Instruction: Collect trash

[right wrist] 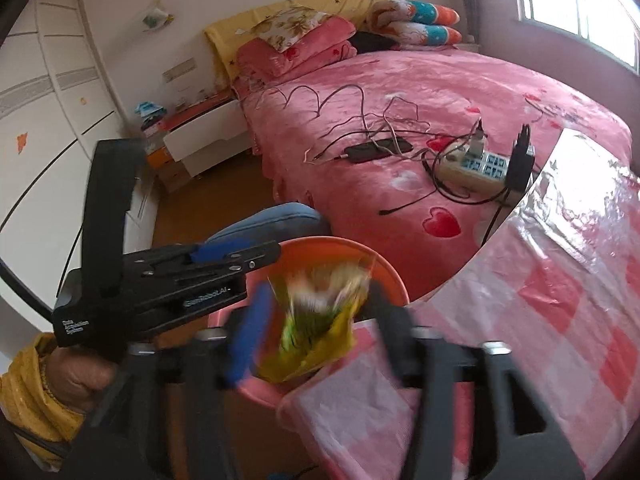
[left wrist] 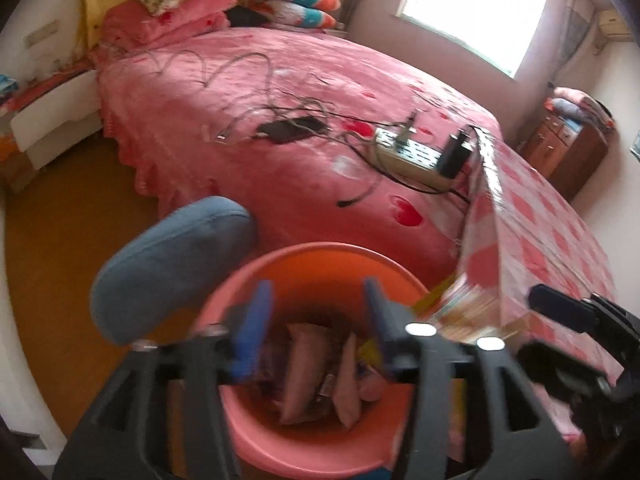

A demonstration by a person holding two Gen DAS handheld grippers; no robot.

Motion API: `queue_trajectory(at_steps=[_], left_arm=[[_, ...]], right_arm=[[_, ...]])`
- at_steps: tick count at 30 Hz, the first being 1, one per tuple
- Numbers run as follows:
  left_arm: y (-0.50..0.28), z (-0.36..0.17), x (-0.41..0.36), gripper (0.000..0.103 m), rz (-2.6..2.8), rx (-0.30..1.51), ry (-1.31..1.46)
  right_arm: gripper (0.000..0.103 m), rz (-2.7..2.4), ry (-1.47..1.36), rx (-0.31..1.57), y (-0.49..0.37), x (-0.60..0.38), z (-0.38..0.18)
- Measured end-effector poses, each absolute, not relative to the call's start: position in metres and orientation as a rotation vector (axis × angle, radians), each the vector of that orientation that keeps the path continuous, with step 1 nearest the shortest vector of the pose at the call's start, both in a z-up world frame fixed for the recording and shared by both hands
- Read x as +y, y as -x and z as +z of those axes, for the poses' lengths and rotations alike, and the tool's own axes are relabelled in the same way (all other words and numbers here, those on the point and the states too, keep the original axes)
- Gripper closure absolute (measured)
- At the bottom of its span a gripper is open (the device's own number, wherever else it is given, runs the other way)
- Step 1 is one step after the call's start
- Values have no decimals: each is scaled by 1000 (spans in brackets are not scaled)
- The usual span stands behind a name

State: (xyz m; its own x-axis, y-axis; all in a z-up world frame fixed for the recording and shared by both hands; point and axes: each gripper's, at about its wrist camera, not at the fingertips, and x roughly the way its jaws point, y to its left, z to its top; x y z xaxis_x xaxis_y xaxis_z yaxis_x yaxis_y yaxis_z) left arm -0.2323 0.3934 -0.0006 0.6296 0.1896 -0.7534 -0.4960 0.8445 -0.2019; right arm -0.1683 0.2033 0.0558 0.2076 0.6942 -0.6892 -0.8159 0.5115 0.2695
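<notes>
Right wrist view, blurred yellow wrapper between parted jaws, left jaws parted, empty

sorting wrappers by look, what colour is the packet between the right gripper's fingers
Yellow and green, with some white near the top; motion-blurred. The packet shows best in the right wrist view, above the pink bin.

You get bright daylight from the window, which is overexposed to white. Near things are blurred by motion, the wrapper most. Fisheye bends the edges, and the corners are dark.
</notes>
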Motion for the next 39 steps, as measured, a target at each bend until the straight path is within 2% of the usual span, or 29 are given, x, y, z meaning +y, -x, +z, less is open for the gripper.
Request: queue_trajectory(at_steps=[5, 8, 13, 39], left_arm=[[233, 3, 396, 22, 443, 781, 390], [229, 6, 391, 18, 433, 782, 364], [224, 13, 376, 13, 410, 768, 323], [176, 54, 288, 8, 212, 687, 295]], right_arm=[[18, 1006, 91, 854, 158, 186, 59], [13, 960, 55, 848, 151, 170, 61], [11, 889, 1, 861, 137, 144, 59], [10, 622, -132, 790, 109, 16, 53]])
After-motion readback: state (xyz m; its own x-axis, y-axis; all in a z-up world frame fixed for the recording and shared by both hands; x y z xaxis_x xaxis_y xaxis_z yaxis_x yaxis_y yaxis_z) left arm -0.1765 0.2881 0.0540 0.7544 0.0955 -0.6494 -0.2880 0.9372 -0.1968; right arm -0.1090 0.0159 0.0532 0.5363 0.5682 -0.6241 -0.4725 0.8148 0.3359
